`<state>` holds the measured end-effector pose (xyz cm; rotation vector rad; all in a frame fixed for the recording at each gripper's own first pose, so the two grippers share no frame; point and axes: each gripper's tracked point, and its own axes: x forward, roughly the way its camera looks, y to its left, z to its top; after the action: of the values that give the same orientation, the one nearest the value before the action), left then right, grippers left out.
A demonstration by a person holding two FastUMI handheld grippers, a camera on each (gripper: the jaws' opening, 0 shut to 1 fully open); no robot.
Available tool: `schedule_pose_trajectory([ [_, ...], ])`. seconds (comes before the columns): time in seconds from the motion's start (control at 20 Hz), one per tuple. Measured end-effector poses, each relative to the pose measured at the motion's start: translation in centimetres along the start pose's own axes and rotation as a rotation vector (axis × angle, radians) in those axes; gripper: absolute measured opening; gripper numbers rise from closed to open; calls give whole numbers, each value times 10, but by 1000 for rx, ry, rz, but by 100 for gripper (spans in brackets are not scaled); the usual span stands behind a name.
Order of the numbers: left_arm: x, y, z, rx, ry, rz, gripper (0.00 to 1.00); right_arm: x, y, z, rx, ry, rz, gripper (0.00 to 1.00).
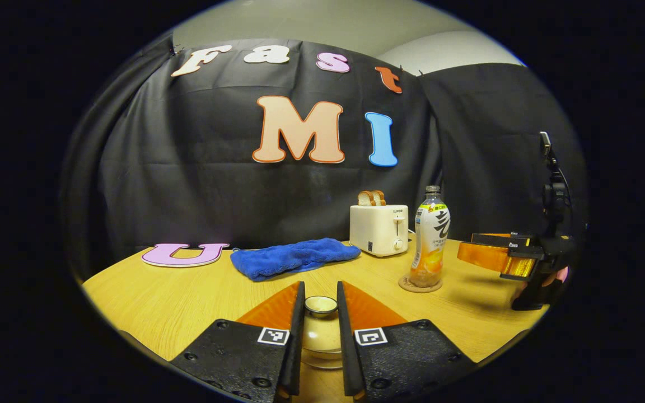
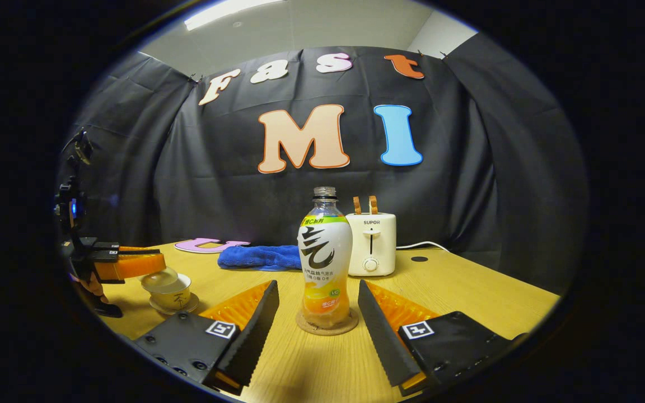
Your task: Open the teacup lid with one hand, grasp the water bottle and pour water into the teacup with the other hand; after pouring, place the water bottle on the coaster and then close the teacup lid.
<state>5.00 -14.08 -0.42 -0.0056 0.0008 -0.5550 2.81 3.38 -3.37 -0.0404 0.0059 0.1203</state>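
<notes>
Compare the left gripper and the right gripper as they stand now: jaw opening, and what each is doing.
The left gripper has its jaws drawn close around the teacup lid's knob; the right gripper stands wide open. The left holds the lid tilted over the teacup; the right holds nothing, with the water bottle upright on its coaster ahead between its fingers. Both have orange-backed black fingers.

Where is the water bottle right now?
The water bottle stands upright on the round coaster on the table, just ahead of the open right tongs in the right gripper view, with the white toaster behind it.
</notes>
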Motion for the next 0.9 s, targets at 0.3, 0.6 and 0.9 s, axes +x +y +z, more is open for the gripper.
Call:
schedule_pose_trajectory([
  [0.3,10,-7,-7,14,44,-26,28,-2,-1,1,0,0,1,91],
  [0.6,8,-6,-3,7,25,-26,29,-1,-2,2,0,-1,4,91],
  [0.9,7,-7,-2,6,14,-37,30,0,-3,2,1,-1,5,91],
])
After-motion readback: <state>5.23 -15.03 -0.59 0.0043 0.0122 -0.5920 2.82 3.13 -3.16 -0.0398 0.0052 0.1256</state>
